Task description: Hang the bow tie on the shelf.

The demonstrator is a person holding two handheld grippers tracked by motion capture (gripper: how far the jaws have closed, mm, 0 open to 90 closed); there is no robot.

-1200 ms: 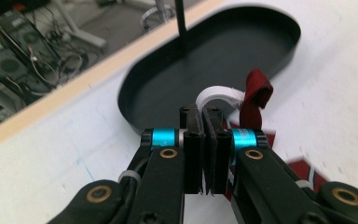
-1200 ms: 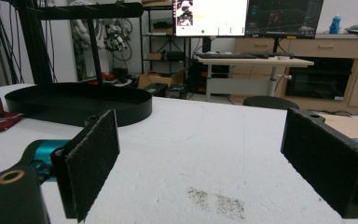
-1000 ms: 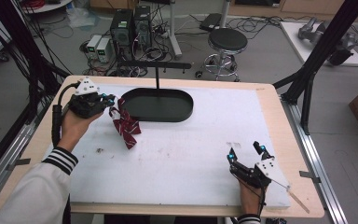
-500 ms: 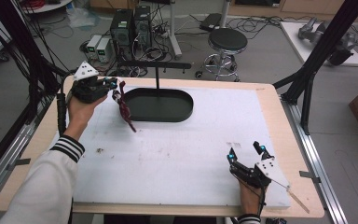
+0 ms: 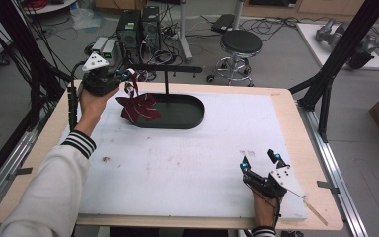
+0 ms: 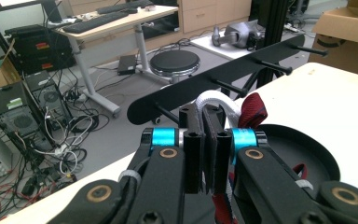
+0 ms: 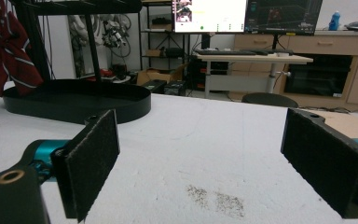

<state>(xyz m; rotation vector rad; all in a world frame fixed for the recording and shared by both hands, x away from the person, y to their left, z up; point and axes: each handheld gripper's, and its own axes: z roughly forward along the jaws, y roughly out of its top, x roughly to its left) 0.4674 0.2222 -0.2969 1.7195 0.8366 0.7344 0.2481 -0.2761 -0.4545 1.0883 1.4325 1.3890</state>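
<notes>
1. Two grippers are seen from above. At about 5 o'clock on the table, the right gripper (image 5: pixel 260 162) is rested on the white mat (image 5: pixel 187 163) with its jaws spread wide apart and nothing between them.
2. Farther off, at about 10 o'clock, the left gripper (image 5: pixel 127 75) is held raised, its jaws pressed together on the white loop (image 6: pixel 216 100) of a red bow (image 5: pixel 139 107).
3. The bow is hung below those jaws, over the near-left end of the black oval tray (image 5: pixel 182 112), just beside the peg rack (image 6: pixel 223 81).
4. The bow is judged light, soft and floppy; its loop is probably the best place to be held.
5. Its long axis is set roughly vertical, loop uppermost, ribbon tails pointed down.
</notes>
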